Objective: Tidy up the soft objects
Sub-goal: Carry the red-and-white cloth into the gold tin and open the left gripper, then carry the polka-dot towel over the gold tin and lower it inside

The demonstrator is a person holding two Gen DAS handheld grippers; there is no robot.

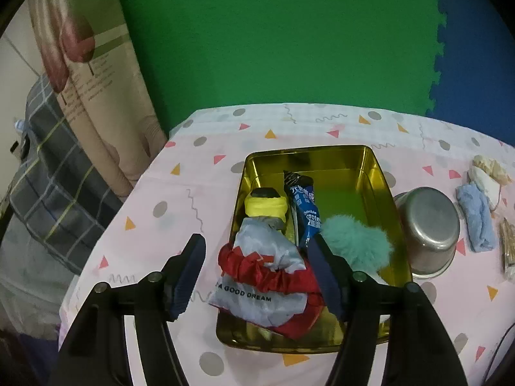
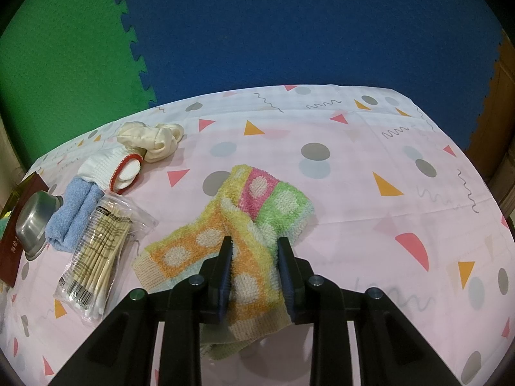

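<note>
Fuzzy socks (image 2: 244, 225) lie on pink patterned tablecloth (image 2: 370, 160) before foam-mat wall (image 2: 289, 25).

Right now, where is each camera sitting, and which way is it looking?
Left wrist: sits on the left tongs, looking forward and down at the shiny gold metal tin of soft things; only its open black fingers show.
Right wrist: sits on the right tongs, looking forward and down at the fuzzy spotted rainbow socks they pinch.
Both share the round steel bowl and rolled blue towel.
</note>
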